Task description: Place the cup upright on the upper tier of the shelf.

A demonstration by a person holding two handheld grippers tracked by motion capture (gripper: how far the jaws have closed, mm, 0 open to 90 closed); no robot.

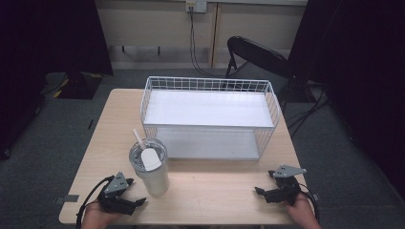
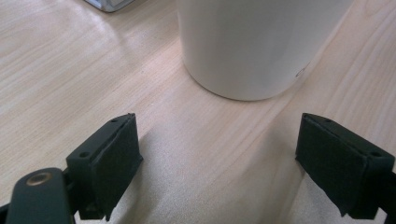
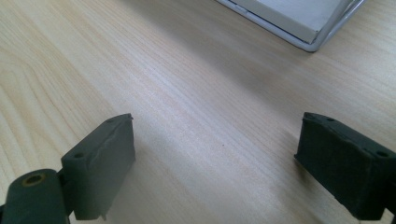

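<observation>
step: approach | left gripper [image 1: 138, 202] jaws spread, facing white lidded plastic tumbler [image 1: 152, 171] | right gripper [image 1: 260, 191] spread, idle | next: advance, clamp tumbler

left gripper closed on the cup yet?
No, in the left gripper view the left gripper has its jaws wide apart on bare table, with the white cup standing clear ahead of them.

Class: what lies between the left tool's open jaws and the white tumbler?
Only bare wooden table. The left gripper view shows the left tool short of the tumbler, not touching it.
</observation>
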